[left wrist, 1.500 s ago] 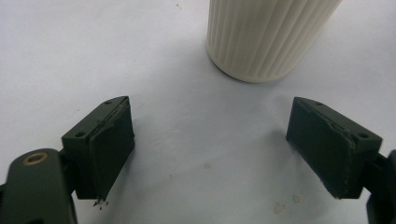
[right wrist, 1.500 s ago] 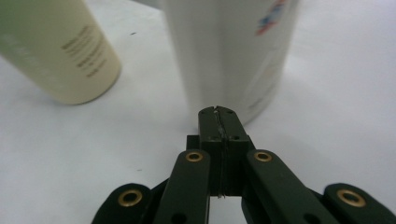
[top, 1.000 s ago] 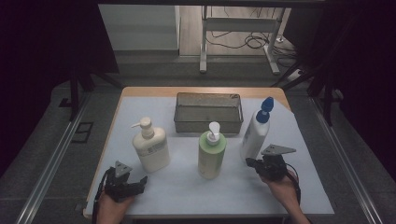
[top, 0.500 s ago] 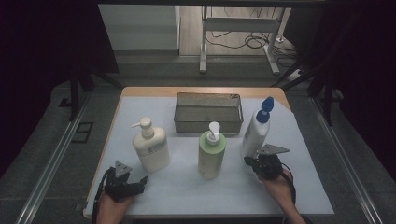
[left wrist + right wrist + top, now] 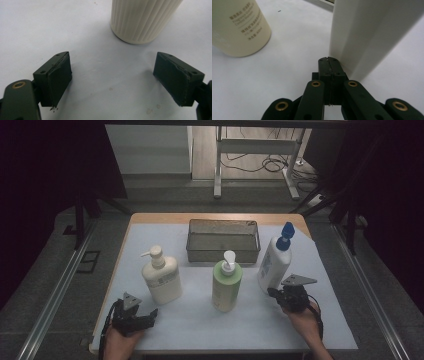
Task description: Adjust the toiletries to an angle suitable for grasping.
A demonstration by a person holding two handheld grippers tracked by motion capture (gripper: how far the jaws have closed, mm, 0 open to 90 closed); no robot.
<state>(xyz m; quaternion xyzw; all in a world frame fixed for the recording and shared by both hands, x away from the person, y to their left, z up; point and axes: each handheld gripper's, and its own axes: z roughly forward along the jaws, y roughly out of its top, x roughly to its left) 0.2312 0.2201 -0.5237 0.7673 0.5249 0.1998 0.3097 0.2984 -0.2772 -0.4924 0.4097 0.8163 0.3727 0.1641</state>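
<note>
The high view looks forward and down over the whole bench (image 5: 200, 320), while each gripper view rides low behind its own fingers (image 5: 58, 75), sharing the bottles ahead.

Dark room; grey floor (image 5: 60, 285), metal table legs (image 5: 218, 165), cables (image 5: 260, 162) beyond

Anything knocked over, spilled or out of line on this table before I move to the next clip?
Nothing stands out. The cream pump bottle, green pump bottle and white bottle with the blue cap all stand upright on the white table cover, with the dark wire-mesh basket sitting square behind them. No spill shows.
</note>
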